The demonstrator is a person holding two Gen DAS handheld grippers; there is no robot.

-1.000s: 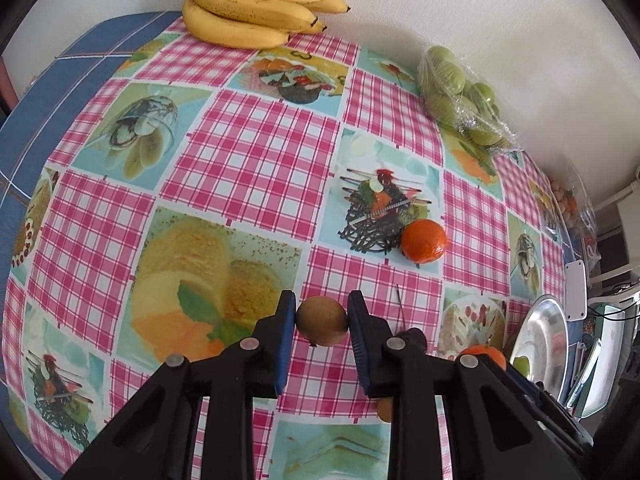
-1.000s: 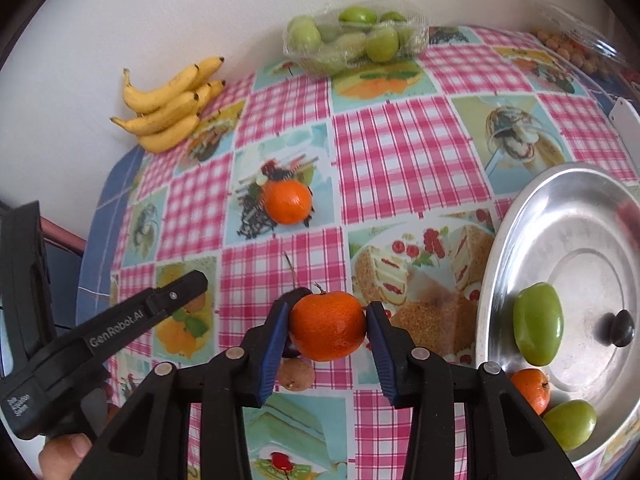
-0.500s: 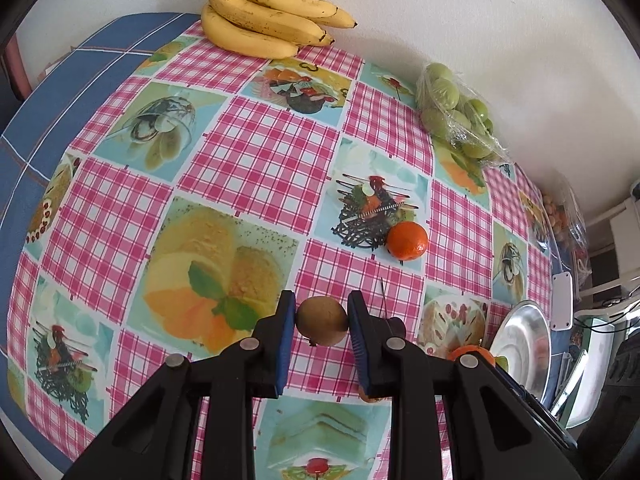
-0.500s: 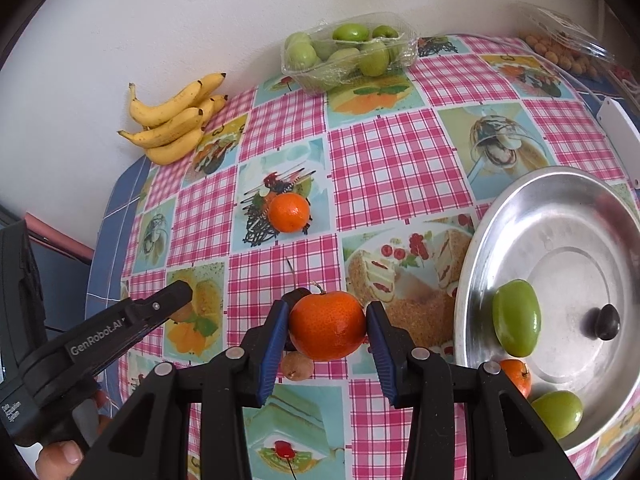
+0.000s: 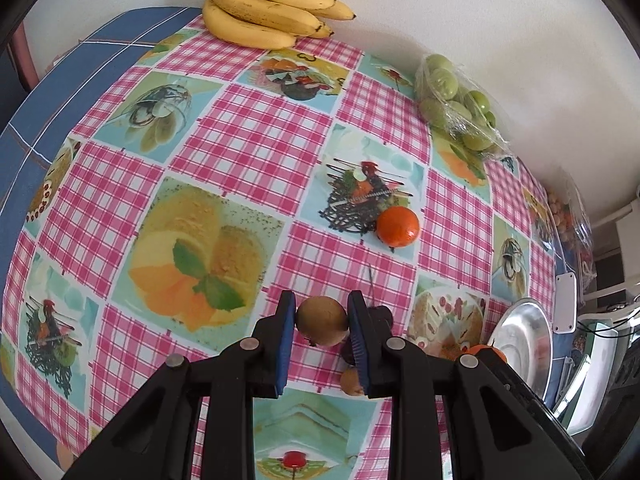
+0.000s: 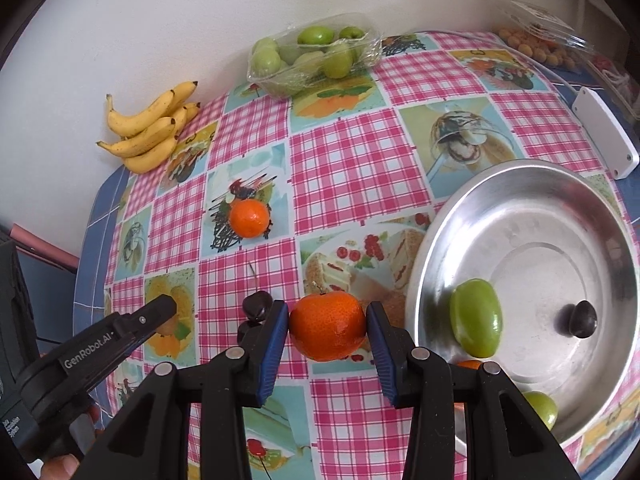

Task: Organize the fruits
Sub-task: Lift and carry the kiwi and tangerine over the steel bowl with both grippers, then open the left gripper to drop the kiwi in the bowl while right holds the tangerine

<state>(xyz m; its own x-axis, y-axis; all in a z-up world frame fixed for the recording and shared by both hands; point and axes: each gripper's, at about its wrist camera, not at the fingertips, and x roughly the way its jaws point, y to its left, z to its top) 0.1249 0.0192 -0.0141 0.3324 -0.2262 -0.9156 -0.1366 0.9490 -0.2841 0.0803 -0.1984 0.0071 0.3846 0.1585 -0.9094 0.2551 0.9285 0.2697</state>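
A kiwi [image 5: 322,321] is pinched by the left gripper [image 5: 322,326], low centre of its frame; a tangerine [image 6: 327,326] is clamped by the right gripper [image 6: 327,330]. Both should be carried level to the steel tray [image 6: 440,240] (lower right) and released low.

A glossy, smooth oilcloth [image 6: 352,160] with printed pink checks covers the desk. At the right of the right wrist view sits a round tray [image 6: 520,184] of brushed, dull-shining metal. The pack of green fruit [image 6: 312,56] at the top is clear, crinkled plastic film. Each claw is matt black plastic with ribbed blue pads [image 6: 272,344]. The held mandarin [image 6: 327,326] has dimpled, shiny peel; the kiwi [image 5: 323,320] looks matt.
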